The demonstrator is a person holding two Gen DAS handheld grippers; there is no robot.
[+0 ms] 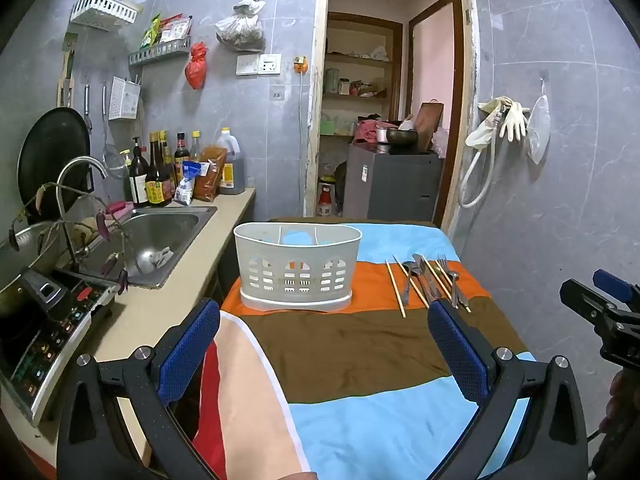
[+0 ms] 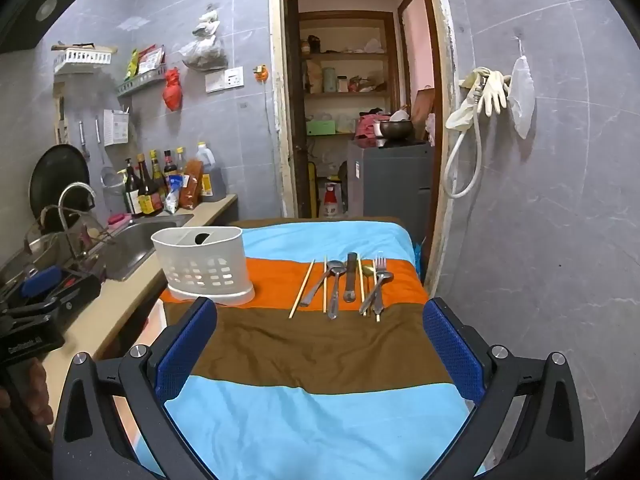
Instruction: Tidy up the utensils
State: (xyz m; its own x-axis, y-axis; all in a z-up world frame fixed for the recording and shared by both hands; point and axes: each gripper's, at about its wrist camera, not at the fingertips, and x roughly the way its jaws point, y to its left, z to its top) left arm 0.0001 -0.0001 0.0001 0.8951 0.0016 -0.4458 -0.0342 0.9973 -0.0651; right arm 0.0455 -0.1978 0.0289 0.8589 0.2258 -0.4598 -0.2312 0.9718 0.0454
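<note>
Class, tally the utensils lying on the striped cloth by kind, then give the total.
Chopsticks: 4
Spoons: 2
Knife: 1
Forks: 2
Total: 9
The forks overlap, so their count is less sure.

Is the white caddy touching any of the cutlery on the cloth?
Apart. The right wrist view shows the caddy standing left of the cutlery, with a bare strip of orange cloth between its base and the nearest chopstick.
</note>
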